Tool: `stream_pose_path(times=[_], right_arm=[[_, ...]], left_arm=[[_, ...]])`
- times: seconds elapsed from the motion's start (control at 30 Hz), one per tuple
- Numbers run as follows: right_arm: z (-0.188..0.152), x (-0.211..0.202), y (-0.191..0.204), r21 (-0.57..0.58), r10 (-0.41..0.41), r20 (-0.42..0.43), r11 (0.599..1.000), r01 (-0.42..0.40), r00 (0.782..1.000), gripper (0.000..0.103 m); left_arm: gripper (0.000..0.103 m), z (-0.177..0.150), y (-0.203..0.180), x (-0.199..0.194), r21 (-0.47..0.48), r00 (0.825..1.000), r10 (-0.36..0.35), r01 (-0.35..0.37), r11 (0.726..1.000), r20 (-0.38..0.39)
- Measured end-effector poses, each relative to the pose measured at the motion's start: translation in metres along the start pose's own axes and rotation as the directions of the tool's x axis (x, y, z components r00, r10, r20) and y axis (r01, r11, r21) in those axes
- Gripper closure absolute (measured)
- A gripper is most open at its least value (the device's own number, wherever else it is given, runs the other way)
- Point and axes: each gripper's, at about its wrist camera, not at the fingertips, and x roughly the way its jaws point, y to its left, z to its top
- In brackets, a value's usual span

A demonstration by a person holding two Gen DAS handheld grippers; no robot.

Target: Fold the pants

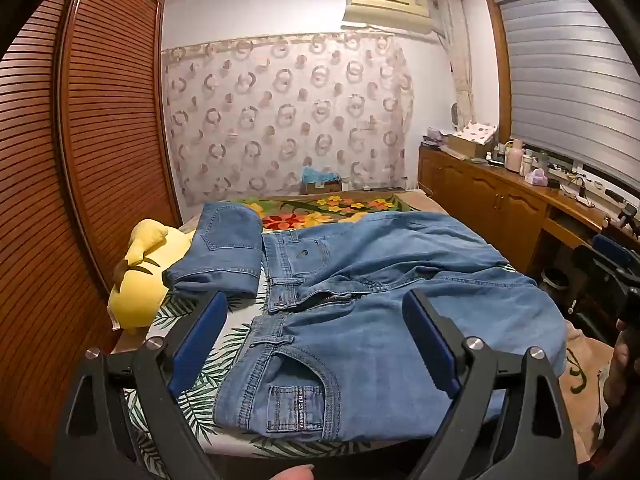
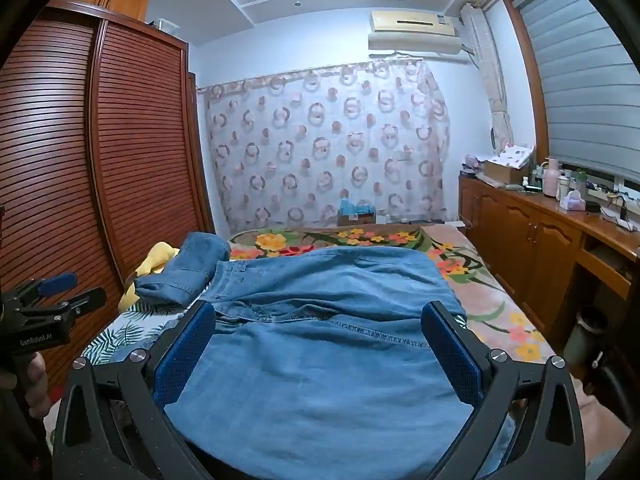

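Blue-padded left gripper (image 1: 316,344) and right gripper (image 2: 318,354) both gape wide, holding nothing, above the jeans (image 1: 360,312) spread on the floral bedspread (image 1: 344,208). Pinching one denim layer would likely skew the fold; the folded jeans (image 1: 224,252) alongside could get dragged.

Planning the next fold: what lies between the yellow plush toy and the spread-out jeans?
In the left wrist view, a folded pair of jeans sits between the yellow plush toy and the spread-out jeans, on the leaf-print sheet.
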Motion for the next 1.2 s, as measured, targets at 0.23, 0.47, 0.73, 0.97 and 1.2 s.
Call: stream_pose_path(times=[0.23,0.47,0.73,0.97,1.2], right_arm=[[0.001,-0.002,-0.001,-0.008,0.005,-0.017,1.000,-0.006,1.000,0.001],[0.000,-0.004,0.002,-0.017,0.005,0.000,1.000,-0.005,1.000,0.001],[0.000,-0.003,0.002,-0.018,0.005,-0.002,1.000,-0.005,1.000,0.001],[0.000,-0.003,0.004,-0.020,0.002,-0.001,1.000,-0.002,1.000,0.001],[0.001,-0.003,0.004,-0.020,0.002,0.000,1.000,-0.002,1.000,0.001]], left_arm=[[0.013,0.001,-0.001,-0.002,-0.005,1.000,-0.009,0.009,1.000,-0.003],[0.013,0.007,-0.005,-0.008,-0.002,1.000,-0.011,0.011,1.000,0.003],[0.013,0.010,-0.006,-0.011,-0.002,1.000,-0.010,0.010,1.000,0.006],[0.013,0.010,-0.007,-0.011,-0.003,1.000,-0.012,0.012,1.000,0.009],[0.013,0.011,-0.007,-0.013,-0.001,1.000,-0.010,0.010,1.000,0.009]])
